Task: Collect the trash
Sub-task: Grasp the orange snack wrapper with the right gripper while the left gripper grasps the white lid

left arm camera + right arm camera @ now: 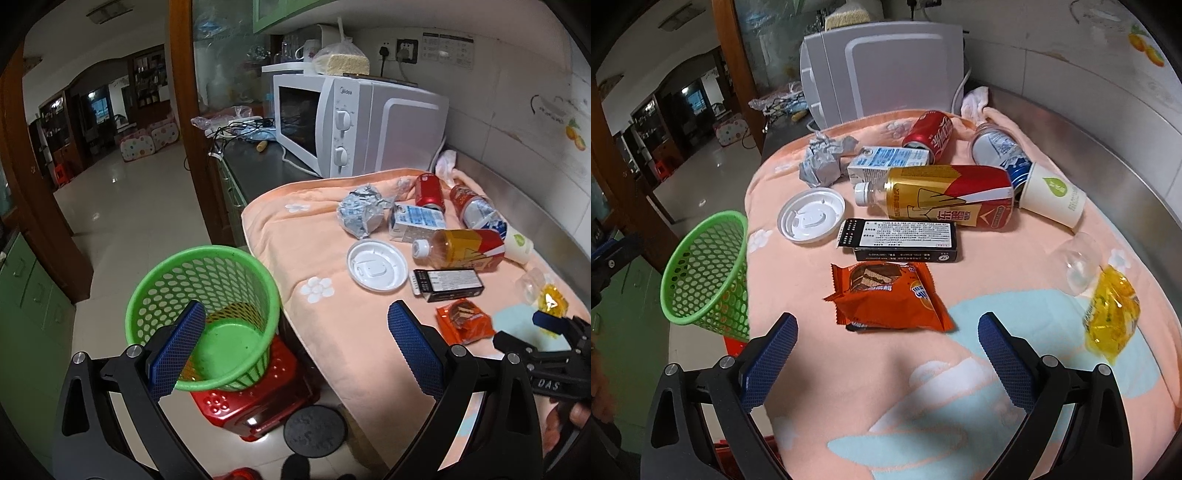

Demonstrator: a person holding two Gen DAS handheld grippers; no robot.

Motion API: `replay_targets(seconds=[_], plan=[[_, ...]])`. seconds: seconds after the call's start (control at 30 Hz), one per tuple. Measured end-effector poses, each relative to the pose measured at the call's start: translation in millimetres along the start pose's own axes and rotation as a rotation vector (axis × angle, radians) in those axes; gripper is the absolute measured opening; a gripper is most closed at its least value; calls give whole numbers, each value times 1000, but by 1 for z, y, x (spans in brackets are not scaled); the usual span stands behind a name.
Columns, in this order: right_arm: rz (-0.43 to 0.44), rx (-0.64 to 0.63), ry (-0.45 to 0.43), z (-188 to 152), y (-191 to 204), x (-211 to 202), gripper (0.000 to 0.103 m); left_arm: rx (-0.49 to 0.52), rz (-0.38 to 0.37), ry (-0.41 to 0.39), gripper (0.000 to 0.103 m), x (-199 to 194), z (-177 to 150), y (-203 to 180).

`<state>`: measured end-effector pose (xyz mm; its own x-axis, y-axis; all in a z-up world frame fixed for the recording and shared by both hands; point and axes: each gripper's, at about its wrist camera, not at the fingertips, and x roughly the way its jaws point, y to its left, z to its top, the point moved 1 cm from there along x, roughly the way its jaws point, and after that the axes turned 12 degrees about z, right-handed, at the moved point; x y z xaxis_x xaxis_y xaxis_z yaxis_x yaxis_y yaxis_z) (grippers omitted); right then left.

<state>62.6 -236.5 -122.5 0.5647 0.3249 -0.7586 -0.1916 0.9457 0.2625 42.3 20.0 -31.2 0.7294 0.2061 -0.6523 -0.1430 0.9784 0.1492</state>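
Nothing had been collected yet, apparently: the green basket (201, 317) beside the counter looked empty, though its mesh hid part. Trash lay on the peach blanket (960, 369), an orange snack wrapper (890, 299) nearest the right gripper (886, 332), spread wide and empty. The left gripper (295, 328) was likewise spread. Next move, I judged: pinch that wrapper.

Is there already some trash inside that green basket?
No, the green basket shows only its bare green bottom through the open top, while the orange snack wrapper and the other trash lie on the peach blanket.
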Motion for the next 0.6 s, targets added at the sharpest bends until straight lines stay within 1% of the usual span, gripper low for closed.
replay_targets(seconds=[0.17,0.33,0.53,0.6], plan=[[13,8,38,6,-6,23,87,19,-20,30,97,18,0,1],[10,10,71,10,-11,42,86,23,-66,75,97,38,1,-2],[-5,18,120,10,-17,63,86,56,-110,102,97,62,7,-10],[-14,22,136,9,-19,71,86,78,-134,117,93,72,10,-16]])
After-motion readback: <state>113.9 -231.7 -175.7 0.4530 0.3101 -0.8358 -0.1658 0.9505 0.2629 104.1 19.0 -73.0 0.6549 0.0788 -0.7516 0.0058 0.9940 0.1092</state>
